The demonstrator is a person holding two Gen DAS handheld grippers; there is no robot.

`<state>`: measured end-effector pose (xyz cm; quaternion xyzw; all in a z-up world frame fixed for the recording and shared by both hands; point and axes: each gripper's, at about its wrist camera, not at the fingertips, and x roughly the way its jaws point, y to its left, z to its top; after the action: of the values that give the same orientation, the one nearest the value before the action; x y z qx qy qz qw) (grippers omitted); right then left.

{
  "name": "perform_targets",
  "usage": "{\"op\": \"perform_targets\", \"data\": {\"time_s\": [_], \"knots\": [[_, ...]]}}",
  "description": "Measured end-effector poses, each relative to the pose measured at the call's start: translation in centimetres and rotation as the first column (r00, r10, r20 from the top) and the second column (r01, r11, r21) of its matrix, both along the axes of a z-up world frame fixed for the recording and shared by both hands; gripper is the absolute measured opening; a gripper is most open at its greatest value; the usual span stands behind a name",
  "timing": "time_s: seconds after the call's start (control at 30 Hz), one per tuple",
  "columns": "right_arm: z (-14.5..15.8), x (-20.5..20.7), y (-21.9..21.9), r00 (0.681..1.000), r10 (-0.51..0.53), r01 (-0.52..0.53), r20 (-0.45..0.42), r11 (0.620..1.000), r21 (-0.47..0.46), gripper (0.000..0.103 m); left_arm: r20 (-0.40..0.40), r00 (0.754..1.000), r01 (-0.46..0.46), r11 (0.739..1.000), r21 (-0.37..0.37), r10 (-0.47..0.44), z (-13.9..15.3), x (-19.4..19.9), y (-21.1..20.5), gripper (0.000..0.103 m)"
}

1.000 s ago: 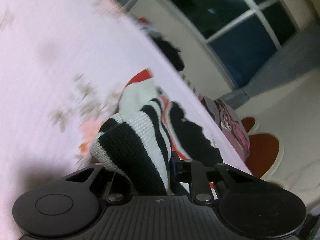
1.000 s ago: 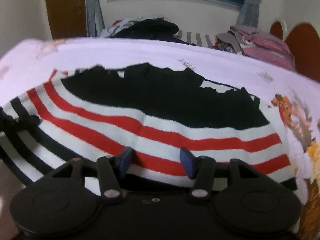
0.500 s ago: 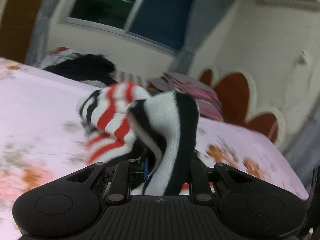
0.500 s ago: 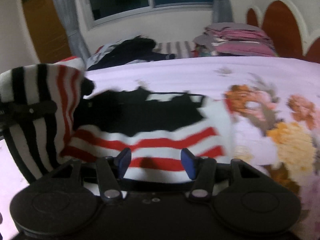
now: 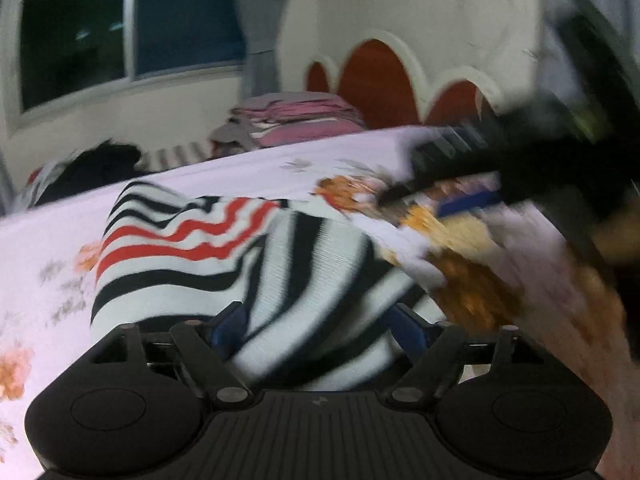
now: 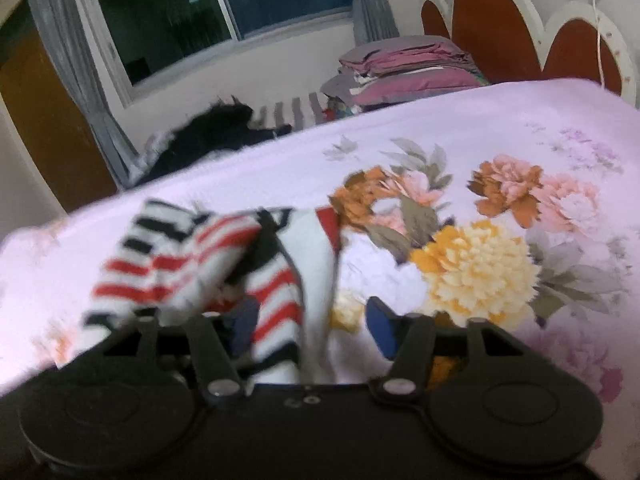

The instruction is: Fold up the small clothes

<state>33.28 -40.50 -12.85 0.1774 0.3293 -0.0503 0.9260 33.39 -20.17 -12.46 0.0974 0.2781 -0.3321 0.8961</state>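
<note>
A small knit garment with black, white and red stripes [image 5: 200, 248] lies folded over itself on the pink floral bedspread [image 5: 48, 240]. My left gripper [image 5: 318, 326] is open, its blue pads spread on either side of the striped cloth lying between them. In the right wrist view the garment [image 6: 208, 256] is bunched at lower left. My right gripper [image 6: 312, 326] is open with the garment's edge between its pads. The right gripper also shows blurred in the left wrist view [image 5: 472, 196], at the right.
A stack of folded pink and grey clothes [image 6: 404, 72] sits at the bed's far edge. A dark clothes pile [image 6: 216, 136] lies to its left. A red scalloped headboard [image 6: 500, 28] stands at the right, a window [image 6: 192, 16] behind.
My left gripper has carried the striped cloth over to the right, laid it on the garment and opened. My right gripper has shifted right, and the garment has gone from spread flat to folded.
</note>
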Motion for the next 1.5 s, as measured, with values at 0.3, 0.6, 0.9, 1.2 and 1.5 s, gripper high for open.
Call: {"op": "perform_targets", "data": {"time_s": [0.3,0.6,0.9,1.2,1.5], "knots": [[-1.1,4.6,1.7,0.988,0.147,-0.13,-0.04,0.95,0.283,0.076,-0.114,0.978,-0.188,0.97,-0.154,0.172,4.0,-0.1,9.1,0.078],[-4.7,8.2,3.5,0.966,0.206,-0.137,-0.157,0.92,0.367,0.059,-0.207,0.9,-0.421,0.89,-0.177,0.384,2.2,4.2,14.9,0.078],[-2.5,6.4,4.5,0.976,0.21,-0.191,-0.064,0.956,0.224,0.023,-0.339,0.844,-0.493,0.851,-0.183,0.416,-1.2,10.5,12.0,0.078],[-0.1,3.3,2.6,0.992,0.13,-0.13,0.008,0.992,0.01,0.021,-0.313,0.893,-0.391,0.901,-0.189,0.323,-1.4,10.1,8.1,0.078],[-4.1,2.5,0.6,0.99,0.097,-0.084,-0.103,0.989,0.122,0.03,-0.317,0.905,-0.336,0.933,-0.129,0.282,-2.9,9.6,6.4,0.078]]}}
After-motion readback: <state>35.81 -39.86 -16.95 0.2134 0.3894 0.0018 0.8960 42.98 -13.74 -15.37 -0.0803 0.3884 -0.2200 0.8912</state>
